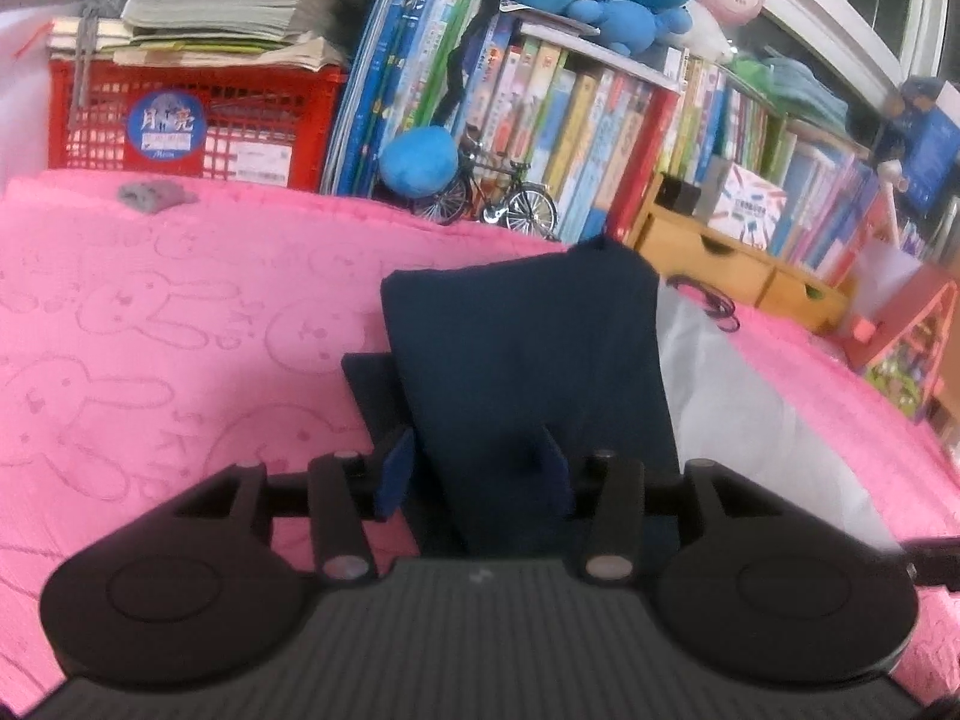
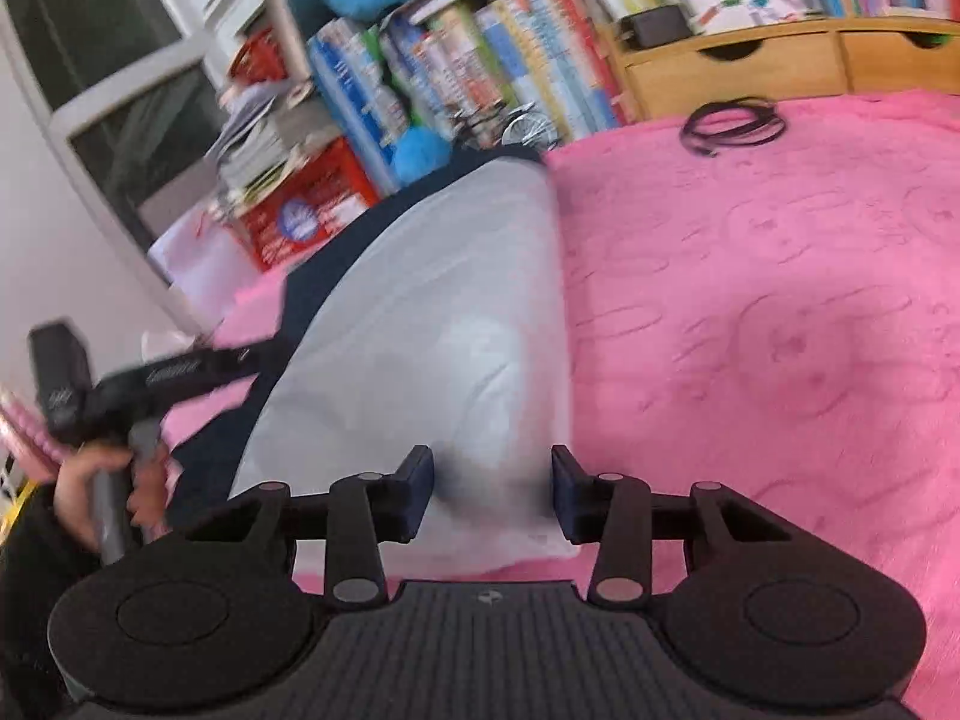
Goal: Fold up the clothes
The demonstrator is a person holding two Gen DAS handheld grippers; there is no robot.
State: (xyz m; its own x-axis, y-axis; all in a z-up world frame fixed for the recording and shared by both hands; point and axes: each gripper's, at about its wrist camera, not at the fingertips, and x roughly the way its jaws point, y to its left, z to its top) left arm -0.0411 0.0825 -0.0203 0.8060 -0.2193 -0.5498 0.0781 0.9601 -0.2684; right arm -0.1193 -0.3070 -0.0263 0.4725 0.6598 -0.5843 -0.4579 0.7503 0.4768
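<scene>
Nearest the left wrist camera, the left gripper (image 1: 477,468) has its blue-padded jaws parted around a raised fold of the dark navy folded garment (image 1: 528,348), the cloth running between the pads; whether they actually pinch it cannot be told. That garment lies on the pink quilted bedspread with a rabbit pattern (image 1: 150,324), overlapping the left edge of a pale grey-white garment (image 1: 738,396) spread flat beside it. Left of the navy garment the bedspread is open, apart from a small grey scrap (image 1: 153,197) near its far edge. In the right wrist view, the right gripper (image 2: 492,489) hovers with jaws wide apart over the near edge of the pale garment, holding nothing; right of it the pink surface is bare, with a coiled black cable (image 2: 732,127) far off. Beyond the bedspread stands a red plastic crate (image 1: 180,120) topped with stacked papers, bearing a round blue sticker with Chinese characters, next to shelved books (image 1: 576,120).
</scene>
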